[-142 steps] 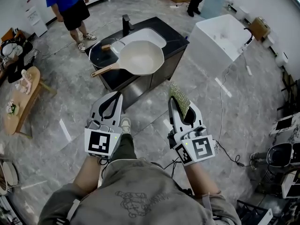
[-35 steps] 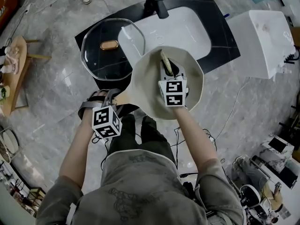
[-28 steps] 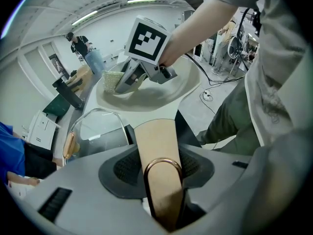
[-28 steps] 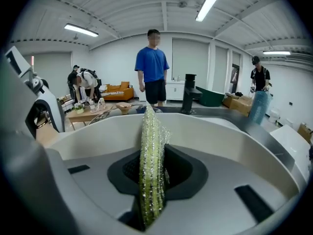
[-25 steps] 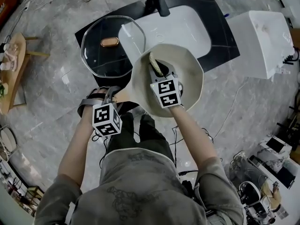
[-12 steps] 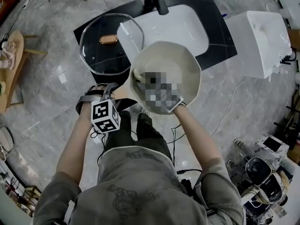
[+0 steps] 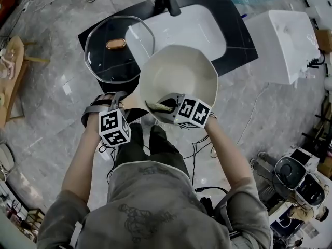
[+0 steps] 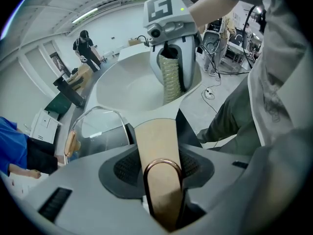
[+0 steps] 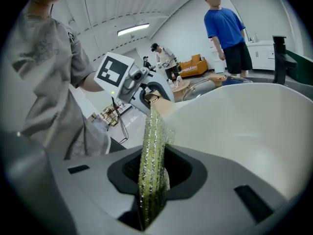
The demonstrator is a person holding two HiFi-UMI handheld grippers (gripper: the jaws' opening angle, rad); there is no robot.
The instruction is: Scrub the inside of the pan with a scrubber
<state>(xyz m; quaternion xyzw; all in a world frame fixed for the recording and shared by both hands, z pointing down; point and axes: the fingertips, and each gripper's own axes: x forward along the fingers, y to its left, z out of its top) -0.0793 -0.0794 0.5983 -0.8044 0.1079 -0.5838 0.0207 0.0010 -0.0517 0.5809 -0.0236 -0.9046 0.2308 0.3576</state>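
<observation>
Over the near edge of the black counter (image 7: 239,41), in the head view, the cream pan (image 7: 179,77) overlaps the front rim of the white sink (image 7: 199,25), with a glass lid (image 7: 111,48) lying on the counter's left end just beside it. The left gripper (image 7: 118,101) has the pan's handle (image 7: 129,102) at the pan's near left. The right gripper (image 7: 167,104) reaches in from the near rim and lays a scrubber (image 7: 155,107) against the inner wall there. From the left gripper view, its jaws stand partly apart and clamped on the tan handle, whose copper hanging loop (image 8: 162,168) sits between them. From the right gripper view, its jaws are nearly together and pinch the green scrubber edge-on, its tip against the pan's inside wall near the handle.
</observation>
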